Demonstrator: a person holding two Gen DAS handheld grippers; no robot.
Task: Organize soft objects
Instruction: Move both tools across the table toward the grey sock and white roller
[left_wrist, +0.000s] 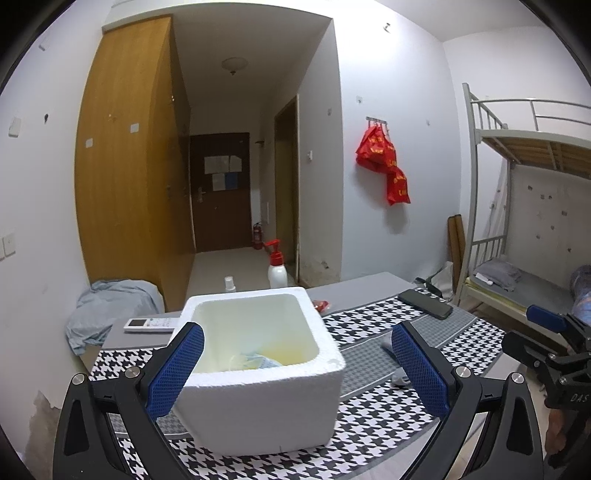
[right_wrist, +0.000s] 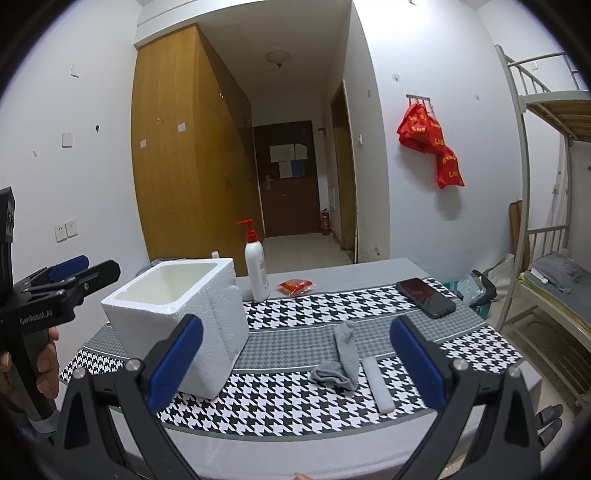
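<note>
Both the left gripper (left_wrist: 297, 369) and the right gripper (right_wrist: 295, 365) stood wide apart, empty. The crumpled grey sock (right_wrist: 341, 356) lay lower centre, right of the white foam box (right_wrist: 184, 314).

The worktop (right_wrist: 369, 267) has a grey surface, most of it covered by a black-and-white houndstooth cloth (right_wrist: 295, 398) with a finer grey band across its middle. On the cloth at the left stands an open white foam box (right_wrist: 218, 332). A crumpled grey sock (right_wrist: 341, 360) lies on the cloth to its right, with a white foam strip (right_wrist: 376, 384) just beside it. A black phone (right_wrist: 424, 297) lies nearer the far right corner. Behind the cloth, on bare grey, stand a white pump bottle (right_wrist: 256, 273) and a small red packet (right_wrist: 295, 286). A white remote control (left_wrist: 151, 324) lies at the far left edge.
</note>
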